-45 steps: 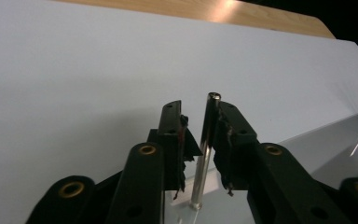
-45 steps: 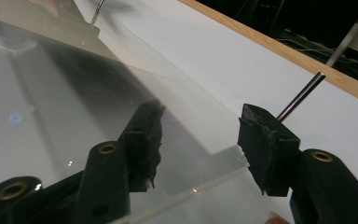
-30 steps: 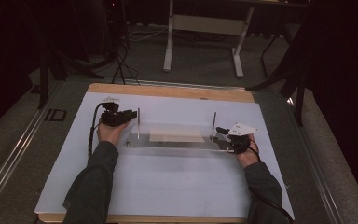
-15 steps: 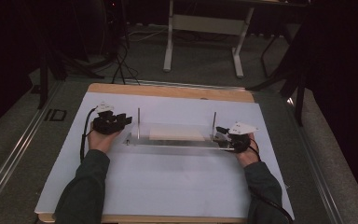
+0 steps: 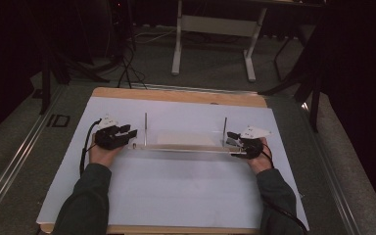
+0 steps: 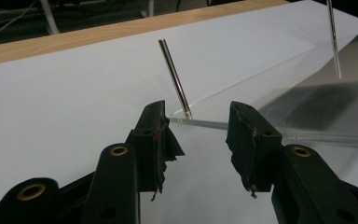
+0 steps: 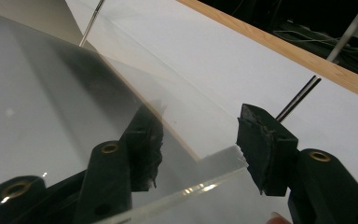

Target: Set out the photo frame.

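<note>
A clear plastic plate [image 5: 183,139] lies flat on the white sheet, with a thin metal rod standing near its left end [image 5: 145,128] and another near its right end [image 5: 224,129]. My left gripper [image 5: 131,133] sits just off the plate's left end. Its jaws have just been opening and hold nothing. In the left gripper view the gripper [image 6: 196,130] frames the plate's edge [image 6: 317,107] and the near rod [image 6: 175,79]. My right gripper [image 5: 231,142] is at the plate's right end. In its own view the gripper [image 7: 196,135] stands wide around the plate's corner [image 7: 51,93], one jaw showing through the plate.
The white sheet [image 5: 176,186] covers a wooden tabletop [image 5: 176,95] that shows along the far edge. Beyond the table, a white metal frame [image 5: 215,24] and cables stand on the dark floor. Both forearms come in from the near edge.
My left gripper has slid left and slightly toward me, away from the plate's left end, and its jaws have spread wider. The right gripper and the plate have not moved.
</note>
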Demonstrator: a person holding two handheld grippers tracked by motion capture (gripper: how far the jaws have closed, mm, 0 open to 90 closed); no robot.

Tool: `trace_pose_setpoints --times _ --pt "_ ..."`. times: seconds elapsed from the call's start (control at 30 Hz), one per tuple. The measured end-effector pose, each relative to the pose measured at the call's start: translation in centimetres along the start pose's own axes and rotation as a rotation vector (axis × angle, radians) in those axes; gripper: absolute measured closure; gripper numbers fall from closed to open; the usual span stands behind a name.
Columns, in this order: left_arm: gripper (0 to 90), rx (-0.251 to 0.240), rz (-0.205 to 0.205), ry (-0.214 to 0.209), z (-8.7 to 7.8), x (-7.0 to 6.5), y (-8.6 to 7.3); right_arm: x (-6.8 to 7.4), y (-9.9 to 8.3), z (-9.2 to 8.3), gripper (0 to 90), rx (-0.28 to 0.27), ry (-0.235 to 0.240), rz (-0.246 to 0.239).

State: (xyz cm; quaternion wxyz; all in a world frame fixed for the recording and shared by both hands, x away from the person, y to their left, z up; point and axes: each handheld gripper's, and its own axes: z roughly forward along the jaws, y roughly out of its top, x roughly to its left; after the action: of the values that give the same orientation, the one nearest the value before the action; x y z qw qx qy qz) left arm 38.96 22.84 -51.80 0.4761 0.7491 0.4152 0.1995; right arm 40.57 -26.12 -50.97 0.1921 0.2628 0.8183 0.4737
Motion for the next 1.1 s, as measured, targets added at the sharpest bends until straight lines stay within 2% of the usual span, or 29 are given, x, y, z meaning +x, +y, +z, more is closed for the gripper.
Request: trace_pose_setpoints --times 0.17,0.4,0.57,0.67,0.77,0.83,0.93,1.1 --pt "57.2 0.011 0.045 0.012 0.0 -0.4 -0.4 -0.1 0.2 0.0 48.3 0.004 0.001 0.012" --pt "56.5 0.024 0.078 0.018 0.1 -0.7 -0.5 -0.2 0.4 0.0 48.3 0.015 0.002 0.017" --pt "55.6 0.026 0.086 0.014 0.0 -0.8 -0.7 -0.3 0.6 0.0 48.3 0.020 0.003 0.026" --pt "55.0 -0.013 0.094 -0.021 -0.3 -0.9 -0.8 -0.4 0.8 0.0 48.3 0.018 0.004 0.031" --pt "54.5 -0.023 0.098 -0.025 -0.4 -1.0 -0.7 -0.5 0.9 0.0 48.3 0.021 0.004 0.037" --pt "54.0 -0.045 0.119 -0.033 -0.4 -1.4 -0.4 -0.5 1.0 0.1 48.3 0.018 0.004 0.045" --pt "54.8 -0.050 0.135 -0.047 -0.2 -1.7 -0.1 -0.6 1.1 0.1 48.3 0.019 0.003 0.045" --pt "54.2 -0.056 0.163 -0.043 0.2 -2.2 0.3 -0.8 1.3 0.1 48.3 0.020 0.005 0.057"
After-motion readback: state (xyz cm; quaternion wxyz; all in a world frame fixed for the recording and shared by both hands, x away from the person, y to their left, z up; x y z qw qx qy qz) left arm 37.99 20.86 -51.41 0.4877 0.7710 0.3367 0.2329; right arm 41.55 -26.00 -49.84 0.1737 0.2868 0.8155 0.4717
